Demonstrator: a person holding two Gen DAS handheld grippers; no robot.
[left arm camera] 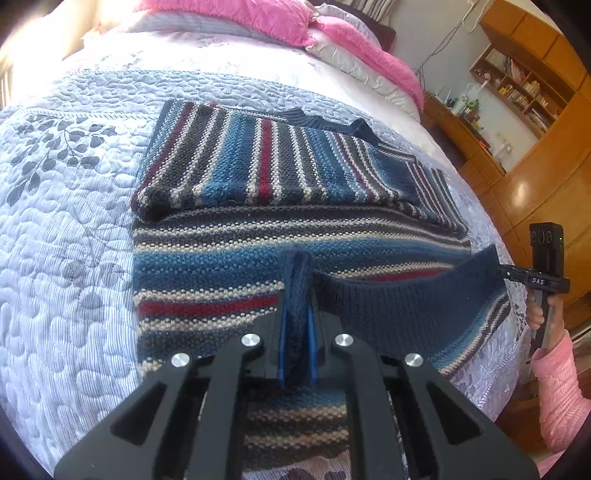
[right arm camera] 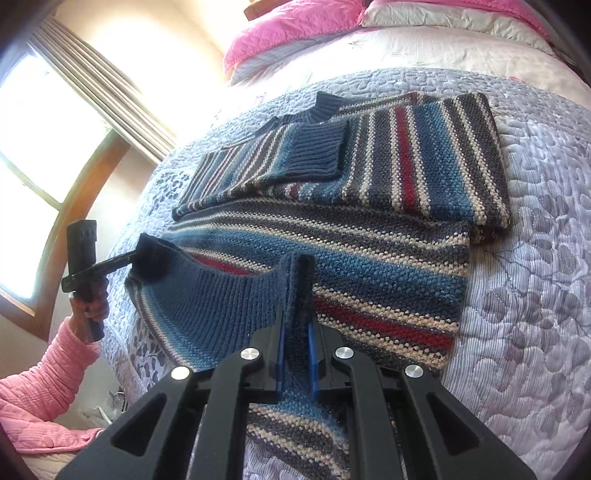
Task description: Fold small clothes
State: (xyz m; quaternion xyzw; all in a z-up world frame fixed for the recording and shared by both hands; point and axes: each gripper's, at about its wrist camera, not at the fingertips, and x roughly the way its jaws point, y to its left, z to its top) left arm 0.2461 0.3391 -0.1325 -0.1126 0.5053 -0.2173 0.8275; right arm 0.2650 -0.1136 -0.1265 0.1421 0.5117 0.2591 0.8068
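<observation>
Two handheld grippers each pinch the dark blue ribbed hem of a striped knitted sweater (left arm camera: 258, 173) that lies on a bed. The sweater has bands of blue, grey, cream and red. Its sleeves are folded across the chest, and one ribbed cuff (right arm camera: 314, 147) rests on top of the folded part.

In the left wrist view, the left gripper (left arm camera: 295, 295) has its fingers (left arm camera: 282, 321) pressed onto a bunched fold of the hem (left arm camera: 388, 299), with blue pads on either side of the wool. The hem is lifted off the sweater's body and stretches to the right, where the right gripper (left arm camera: 496, 269) grips its other end. A hand (left arm camera: 543, 314) in a pink sleeve (left arm camera: 561, 387) holds that gripper's handle at the near right edge of the bed.

In the right wrist view, the right gripper (right arm camera: 297, 291) likewise clamps a fold of the hem between its fingers (right arm camera: 312, 325). The left gripper (right arm camera: 131, 260) holds the far end of the hem near the bed's edge, with a hand (right arm camera: 90, 302) in a pink sleeve (right arm camera: 48, 373) on its handle.

The bed is covered by a pale lavender quilt (left arm camera: 74, 229) stitched with a pebble pattern and printed with dark leaves. Pink and white pillows (left arm camera: 258, 18) lie at the head of the bed. Wooden shelves (left arm camera: 517, 85) stand beyond the bed's right side, and a bright window with curtains (right arm camera: 55, 122) is beyond its left side.
</observation>
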